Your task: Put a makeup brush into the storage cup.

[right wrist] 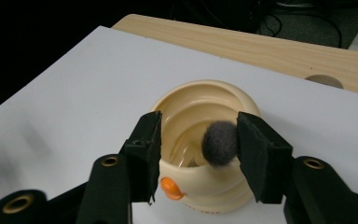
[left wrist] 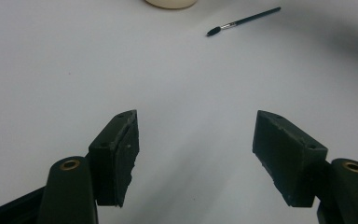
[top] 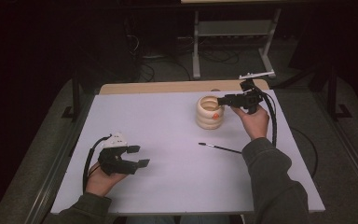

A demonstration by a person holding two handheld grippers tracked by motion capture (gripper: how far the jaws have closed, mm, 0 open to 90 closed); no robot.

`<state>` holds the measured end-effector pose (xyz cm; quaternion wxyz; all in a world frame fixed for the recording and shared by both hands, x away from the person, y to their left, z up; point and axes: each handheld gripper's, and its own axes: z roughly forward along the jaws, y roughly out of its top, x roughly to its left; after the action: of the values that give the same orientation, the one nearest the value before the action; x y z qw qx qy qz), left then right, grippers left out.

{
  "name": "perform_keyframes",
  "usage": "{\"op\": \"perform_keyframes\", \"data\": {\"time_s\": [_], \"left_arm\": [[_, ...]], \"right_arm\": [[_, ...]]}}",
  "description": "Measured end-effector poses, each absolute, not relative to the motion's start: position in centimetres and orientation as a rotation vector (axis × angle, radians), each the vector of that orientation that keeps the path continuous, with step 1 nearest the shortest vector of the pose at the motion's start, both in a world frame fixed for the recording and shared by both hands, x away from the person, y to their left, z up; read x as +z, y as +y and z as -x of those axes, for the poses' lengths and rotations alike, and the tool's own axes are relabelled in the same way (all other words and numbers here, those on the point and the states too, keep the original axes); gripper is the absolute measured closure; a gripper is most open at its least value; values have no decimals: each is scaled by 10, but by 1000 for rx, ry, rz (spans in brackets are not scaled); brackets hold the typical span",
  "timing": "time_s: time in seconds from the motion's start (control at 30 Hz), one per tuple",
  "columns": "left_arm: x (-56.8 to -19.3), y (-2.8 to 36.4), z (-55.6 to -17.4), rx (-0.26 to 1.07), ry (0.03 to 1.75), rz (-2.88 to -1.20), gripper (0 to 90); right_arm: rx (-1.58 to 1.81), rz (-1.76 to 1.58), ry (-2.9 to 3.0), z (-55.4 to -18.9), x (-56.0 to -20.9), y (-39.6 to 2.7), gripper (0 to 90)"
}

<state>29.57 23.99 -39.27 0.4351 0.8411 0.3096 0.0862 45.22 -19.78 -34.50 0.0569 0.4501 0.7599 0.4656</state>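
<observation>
The right hand-held gripper [right wrist: 196, 149] hung half-open directly above the cream ribbed ceramic holder [right wrist: 205, 184], a grey fluffy brush head [right wrist: 220, 143] touching one pad.

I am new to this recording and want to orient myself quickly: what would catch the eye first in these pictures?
First is the cream ribbed holder at the far right of the white table, with the right gripper over its mouth, a fluffy grey brush head between the fingers, resting against one. A thin dark brush lies on the table nearer the person, and the left gripper hovers at the near left, fingers apart.
</observation>
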Motion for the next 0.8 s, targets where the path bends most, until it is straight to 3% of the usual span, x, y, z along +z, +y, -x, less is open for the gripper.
{"op": "perform_keyframes", "data": {"time_s": [0.8], "left_arm": [[-393,240,-295,222,779,-2099,293]], "right_arm": [[1418,-1288,2331,-419,-350,-209,396]]}}
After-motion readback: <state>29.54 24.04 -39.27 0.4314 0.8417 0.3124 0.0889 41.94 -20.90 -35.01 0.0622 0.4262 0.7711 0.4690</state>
